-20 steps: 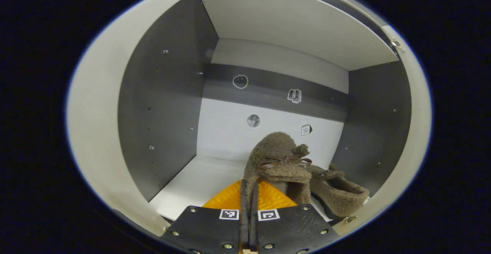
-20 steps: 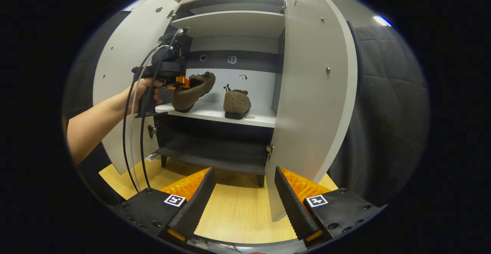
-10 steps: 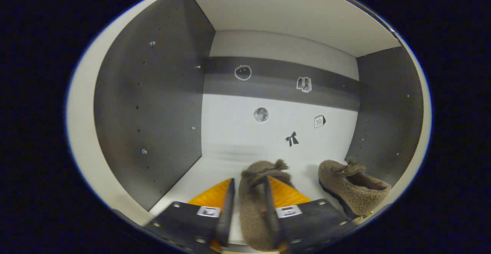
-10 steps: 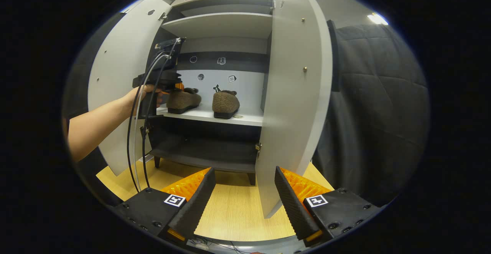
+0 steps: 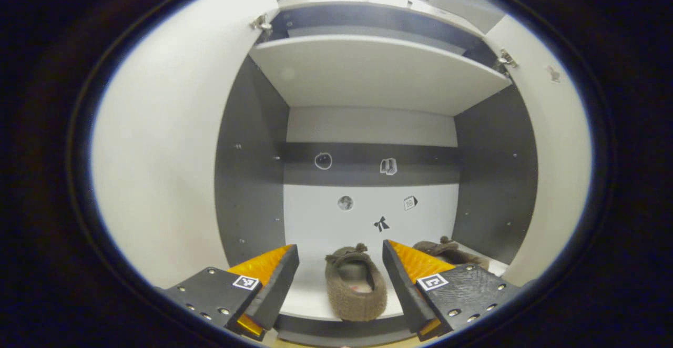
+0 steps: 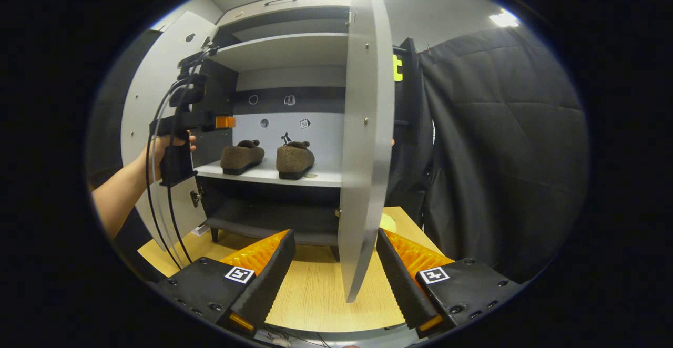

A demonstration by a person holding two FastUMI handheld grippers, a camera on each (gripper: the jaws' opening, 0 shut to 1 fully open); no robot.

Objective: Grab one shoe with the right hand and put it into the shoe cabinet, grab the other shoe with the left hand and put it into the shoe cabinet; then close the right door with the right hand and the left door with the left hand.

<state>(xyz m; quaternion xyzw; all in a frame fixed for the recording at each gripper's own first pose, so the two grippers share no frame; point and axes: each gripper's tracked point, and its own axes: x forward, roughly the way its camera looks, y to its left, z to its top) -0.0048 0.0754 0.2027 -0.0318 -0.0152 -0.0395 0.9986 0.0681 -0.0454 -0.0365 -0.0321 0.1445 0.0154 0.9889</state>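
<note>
Now both shoes [image 6: 241,156] [image 6: 294,158] sit on the cabinet shelf [image 6: 273,173], each gripper [image 5: 339,285] [image 6: 333,272] wide open and empty.

Left tool [image 5: 339,279] open before shelf [image 5: 315,295]; two brown shoes [image 5: 353,290] side by side

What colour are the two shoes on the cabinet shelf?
Both shoes are fuzzy brown, best seen in the right gripper view.

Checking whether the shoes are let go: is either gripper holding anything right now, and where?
Nothing is held. The left gripper and right gripper have open jaws; both shoes sit on the shelf.
</note>
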